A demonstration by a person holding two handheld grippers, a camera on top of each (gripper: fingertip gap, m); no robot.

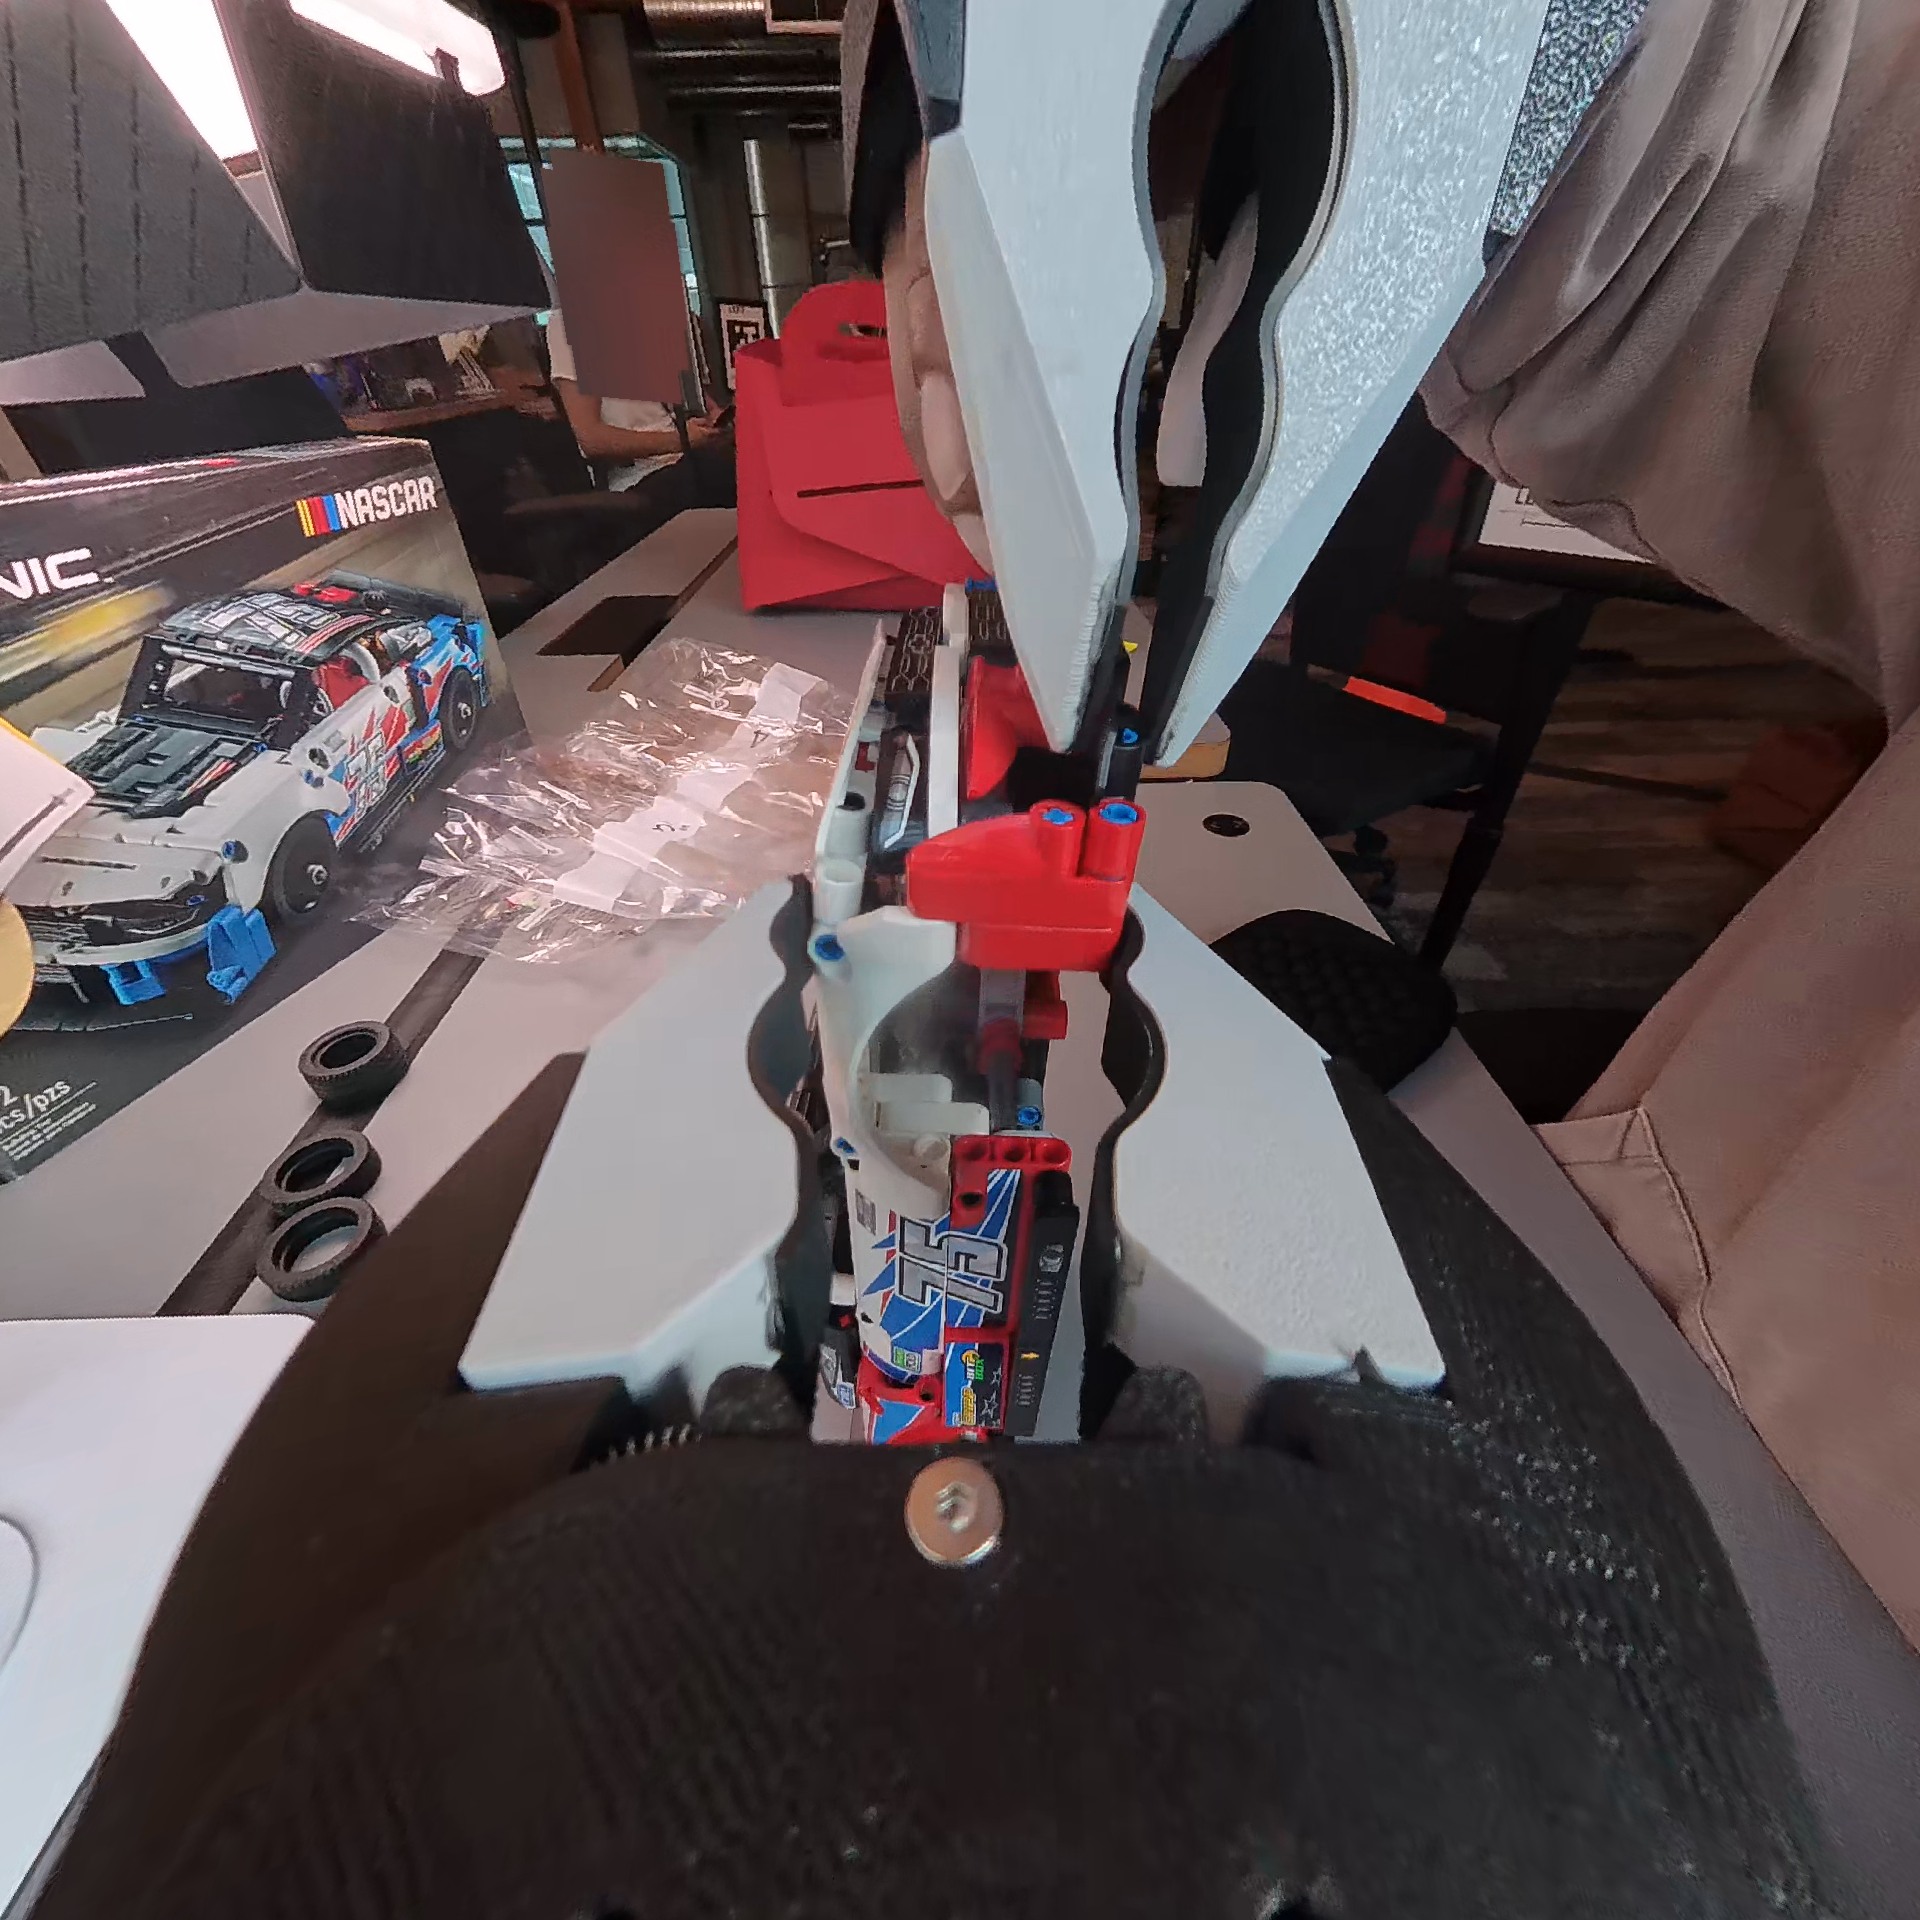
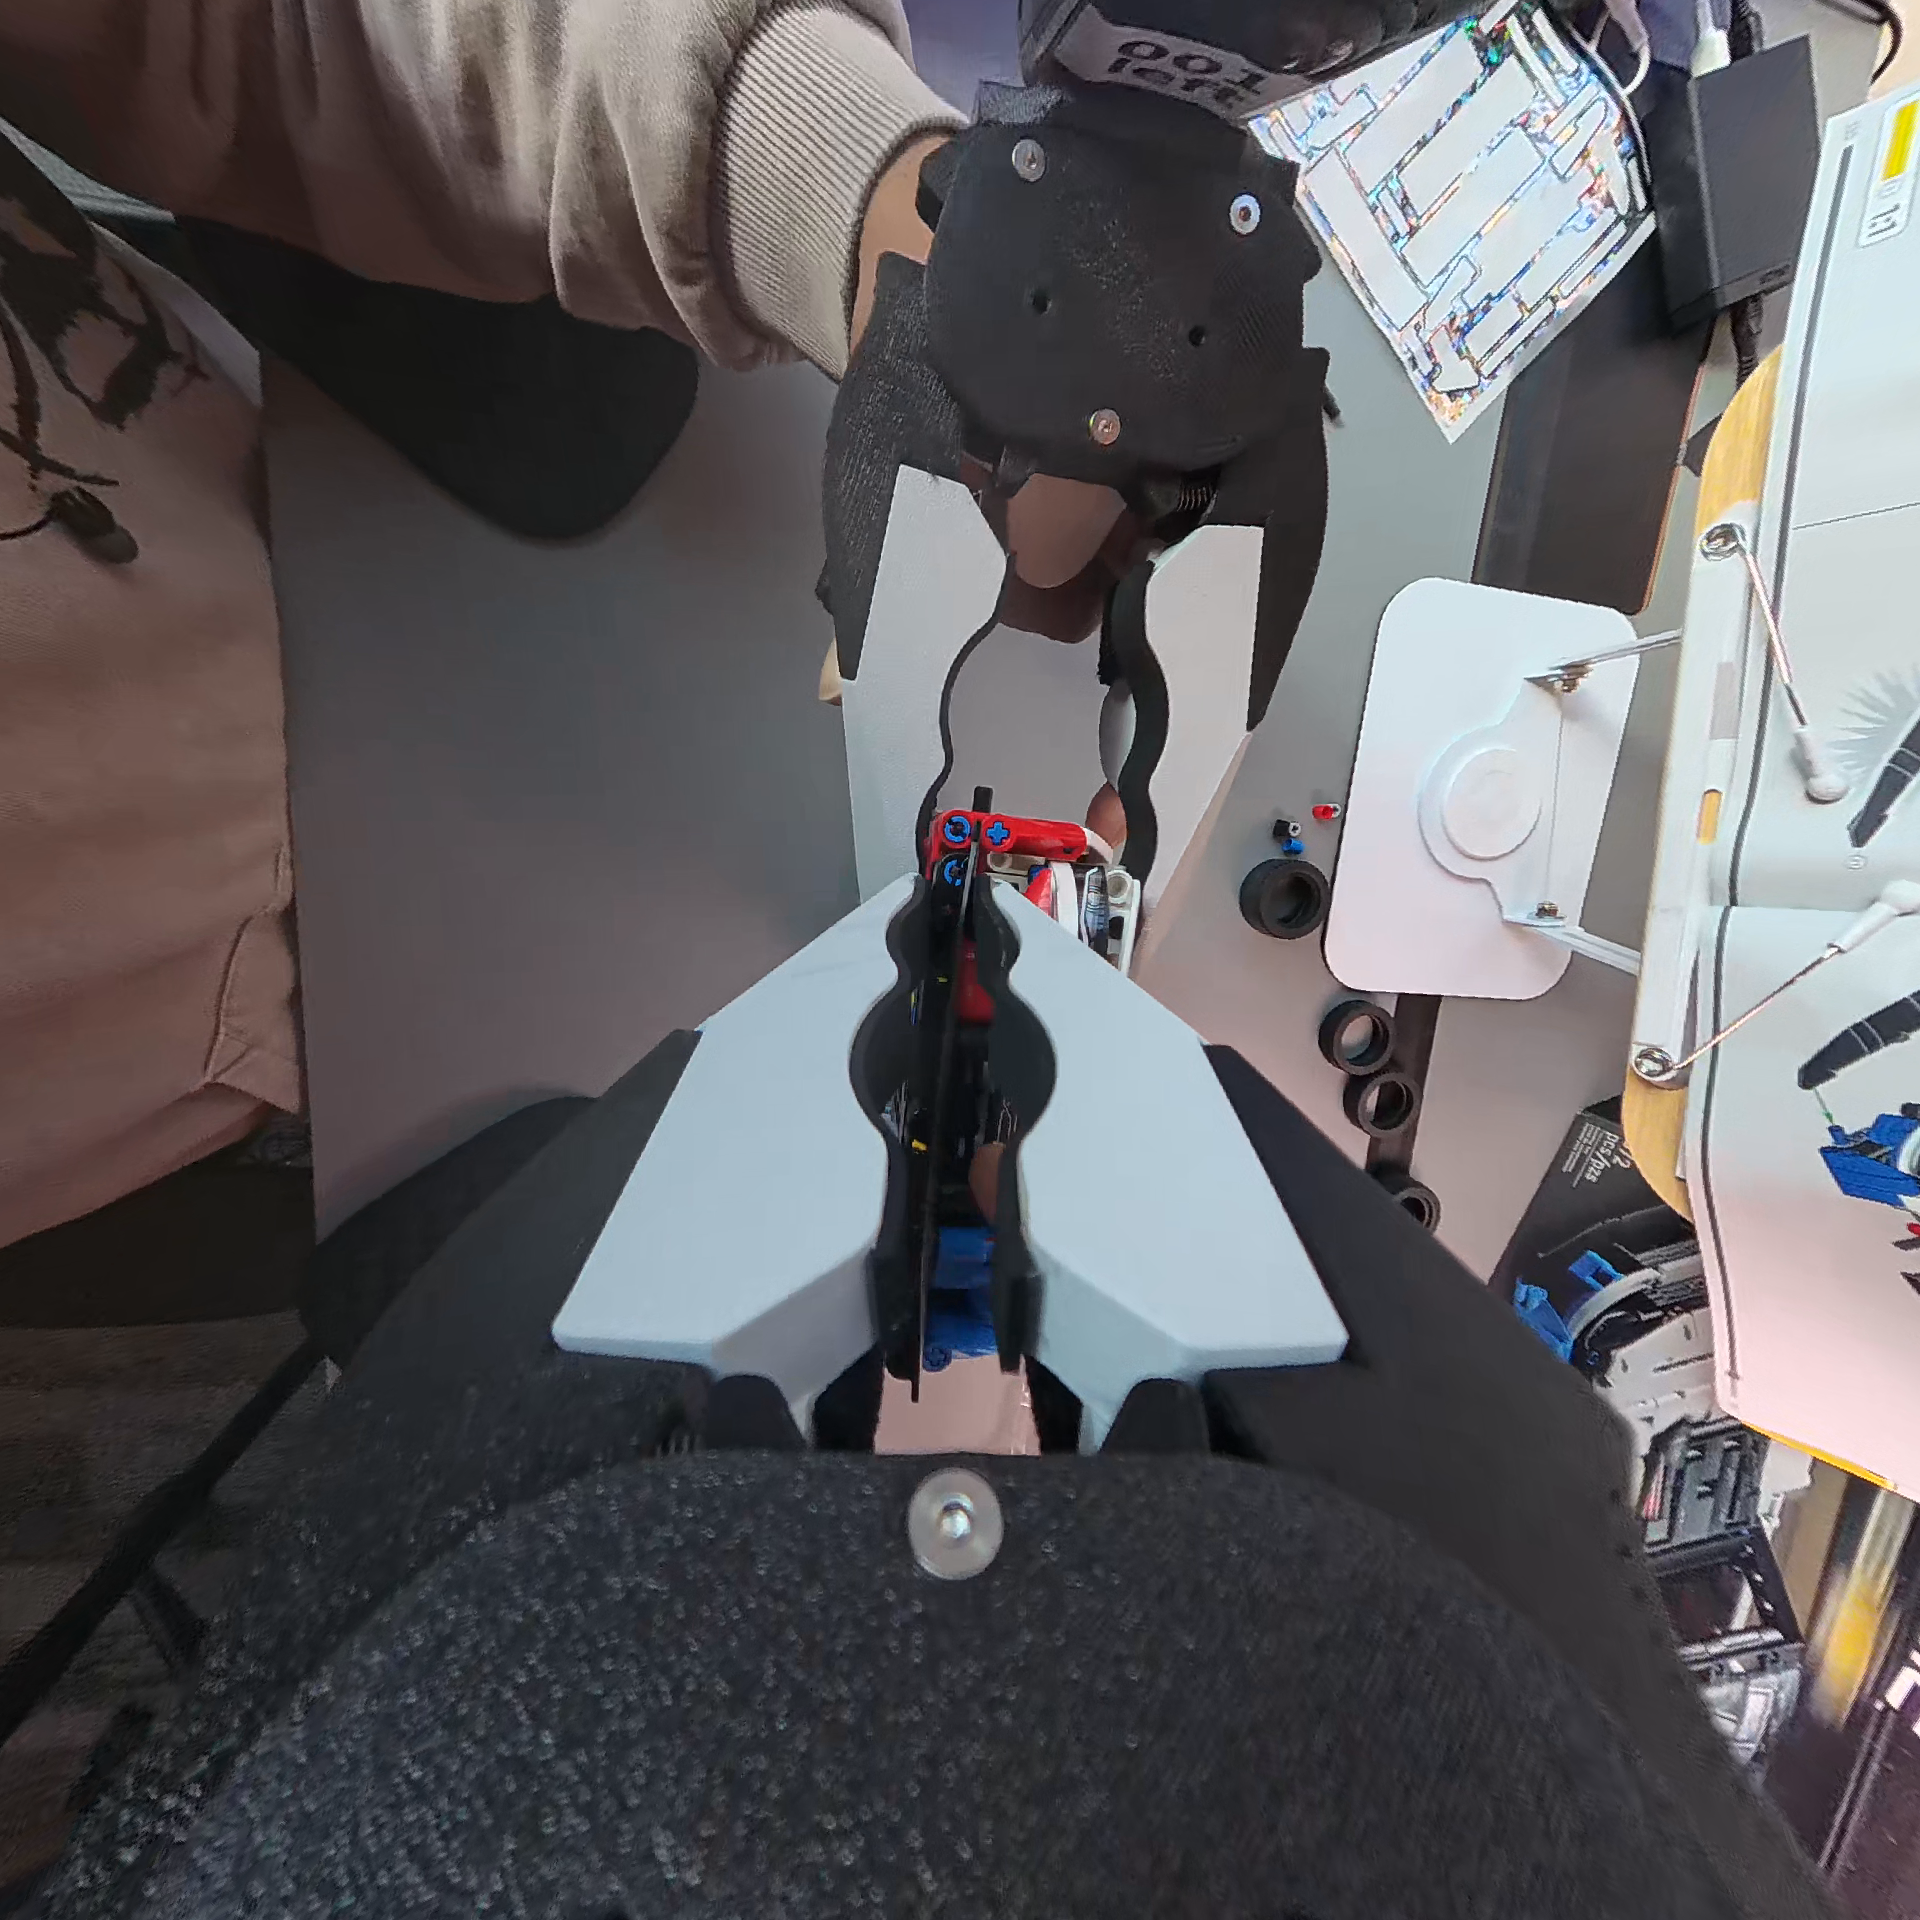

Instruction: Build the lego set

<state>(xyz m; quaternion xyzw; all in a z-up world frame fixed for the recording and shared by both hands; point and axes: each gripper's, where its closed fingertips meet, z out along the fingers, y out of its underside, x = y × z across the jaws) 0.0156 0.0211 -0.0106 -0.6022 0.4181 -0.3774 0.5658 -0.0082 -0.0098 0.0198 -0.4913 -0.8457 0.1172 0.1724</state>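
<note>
The half-built car (image 1: 961,1195), white and red with blue pins, stands on edge above the table, clamped across its body by the left gripper (image 1: 951,925). From above, the right gripper (image 1: 1117,743) pinches a thin black piece (image 2: 951,1049) right at the car's red corner block (image 1: 1023,883). Black tyres (image 1: 322,1174) lie in a row on the grey table (image 1: 644,582), beside the set's box (image 1: 229,727) and empty clear bags (image 1: 644,790)

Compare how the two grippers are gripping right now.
The left gripper has its jaws spread wide around the car body; the right gripper has its jaws nearly closed on a thin black piece. The left lies level over the table; the right points down from above. Both have pale jaws and meet at the car's red end.
</note>
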